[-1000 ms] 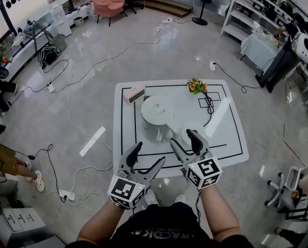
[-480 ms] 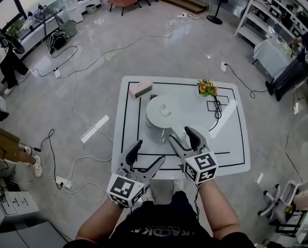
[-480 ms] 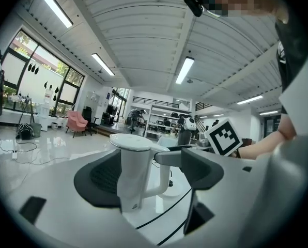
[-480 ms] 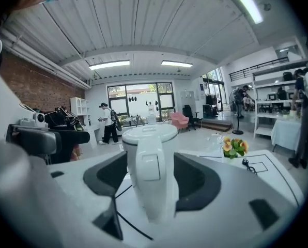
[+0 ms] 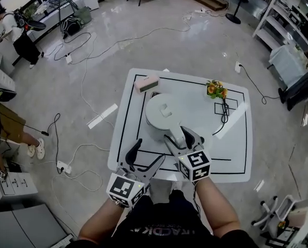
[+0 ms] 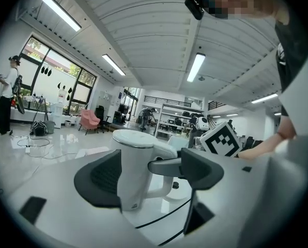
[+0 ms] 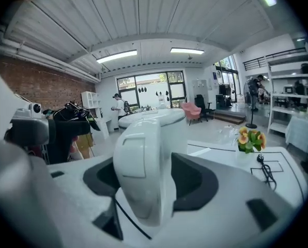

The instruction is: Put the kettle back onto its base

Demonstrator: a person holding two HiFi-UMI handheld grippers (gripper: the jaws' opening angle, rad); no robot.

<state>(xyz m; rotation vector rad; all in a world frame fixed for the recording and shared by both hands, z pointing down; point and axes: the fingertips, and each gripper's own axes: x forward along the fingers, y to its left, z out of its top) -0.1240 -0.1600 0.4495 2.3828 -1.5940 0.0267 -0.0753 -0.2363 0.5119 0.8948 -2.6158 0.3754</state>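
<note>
I see the kettle (image 5: 162, 112) standing upright on the white bench (image 5: 231, 151), about in the middle of the black lines that are drawn on it. Its handle (image 7: 142, 174) points toward me, and my right claw (image 5: 180, 137) is on it. In the right gripper view the handle fills the whole gap, with one dark pad pressed on each side, so this claw is pinching the handle from the near side of the kettle. The body of the kettle with its lid rises just behind the claw. My left claw (image 5: 149, 151) is spread wide and holds nothing. It hovers at the near edge of the bench, to the left of the right claw and apart from the kettle. In the left gripper view the kettle shows beyond the two pads, not between them, and a grey finger of the right claw reaches to the handle from the right. In that view the bottom of the kettle seems to rest on the bench, but I cannot tell it for sure. A pink box (image 5: 146, 83) lies at the far left corner and small flowers (image 5: 216, 89) stand at the far right. A black cable (image 5: 224, 115) runs from beside the flowers toward the near side.
</note>
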